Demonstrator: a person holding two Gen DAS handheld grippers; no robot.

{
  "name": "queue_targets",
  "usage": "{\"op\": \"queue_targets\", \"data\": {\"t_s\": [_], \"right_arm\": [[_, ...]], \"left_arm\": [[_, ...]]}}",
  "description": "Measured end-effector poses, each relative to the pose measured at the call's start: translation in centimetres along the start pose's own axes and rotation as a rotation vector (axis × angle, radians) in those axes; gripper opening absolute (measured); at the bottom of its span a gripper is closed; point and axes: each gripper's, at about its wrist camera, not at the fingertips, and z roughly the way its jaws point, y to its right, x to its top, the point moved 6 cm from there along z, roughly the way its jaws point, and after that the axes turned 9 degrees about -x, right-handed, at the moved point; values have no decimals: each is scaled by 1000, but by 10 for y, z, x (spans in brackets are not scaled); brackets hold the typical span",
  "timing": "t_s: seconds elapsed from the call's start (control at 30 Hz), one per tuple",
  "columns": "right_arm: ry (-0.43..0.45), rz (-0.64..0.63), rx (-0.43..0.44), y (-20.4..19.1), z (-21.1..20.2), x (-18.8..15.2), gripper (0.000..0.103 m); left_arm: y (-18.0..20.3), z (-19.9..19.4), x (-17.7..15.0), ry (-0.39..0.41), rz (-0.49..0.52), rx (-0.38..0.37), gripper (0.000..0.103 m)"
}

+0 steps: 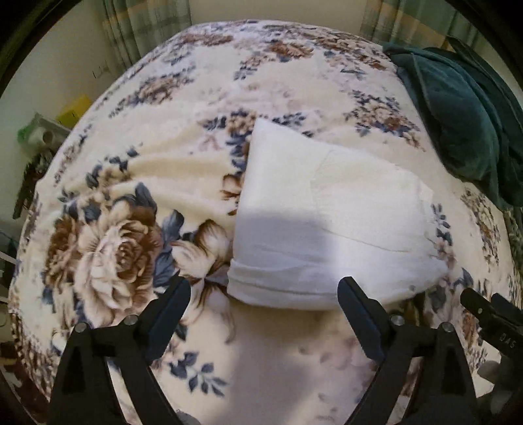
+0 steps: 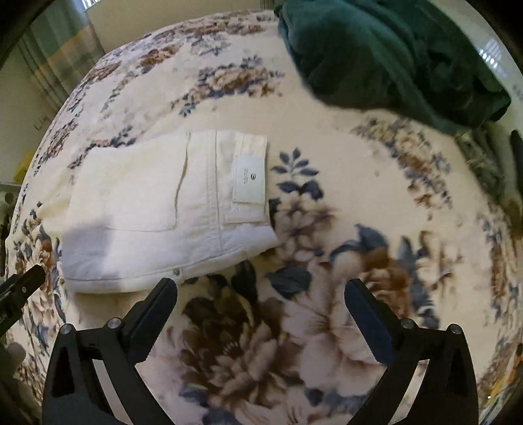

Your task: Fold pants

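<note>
White pants [image 1: 330, 225] lie folded in a compact bundle on a floral blanket [image 1: 137, 183]. In the right wrist view the pants [image 2: 163, 209] show a back pocket and a waistband label. My left gripper [image 1: 264, 294] is open and empty, just short of the bundle's near folded edge. My right gripper [image 2: 261, 294] is open and empty, over the blanket [image 2: 327, 261] to the right of the pants' near corner. The right gripper's tip [image 1: 483, 310] shows at the lower right of the left wrist view.
A dark green blanket [image 1: 464, 117] is heaped at the bed's far right; it also shows in the right wrist view [image 2: 385, 55]. Curtains [image 1: 143, 23] hang behind the bed. A shelf with small items [image 1: 42, 137] stands left of the bed.
</note>
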Motion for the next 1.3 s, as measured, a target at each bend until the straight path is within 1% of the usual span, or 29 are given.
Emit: {"op": "queue_targets", "data": {"t_s": [0.2,0.3,0.4,0.5,0.57,0.7,0.77,0.9,0.97,1.1,1.17,1.3], "right_arm": [[77,-13,-22,23,-77,-10,103],[124,-15,-29,37,-126,-16,103],[177,-18,-40,55,-180,-24,103],[216,-15,-37,73,-234,-33,103],[250,-21,-40,84,-272,-40,103],[310,-14,-45,110,-356,-56,103],[334,-6,-47,120,-390,-64,103],[381,-18,-33,136,-464,-85,103],[415,-29,-38,141,-498,-97,103],[480,-36,-36,148,-562,-119,103],[505,-40,-30,149,-585,-127,103],[525,-45,0,149,-620,-143,103]], "left_arm": [[35,-60,-10,37,39,-9,92],[54,-103,-16,75,66,-12,92],[67,-143,-22,109,69,-7,92],[77,-197,-26,160,56,-7,92],[85,-227,-31,177,48,-1,92],[110,-291,-44,224,102,2,92],[118,-319,-53,234,117,-12,92],[125,-369,-62,269,132,-36,92],[126,-399,-66,302,136,-40,92],[122,-445,-73,358,135,-22,92],[119,-466,-78,380,126,-32,92],[113,-490,-88,398,112,-33,92]]}}
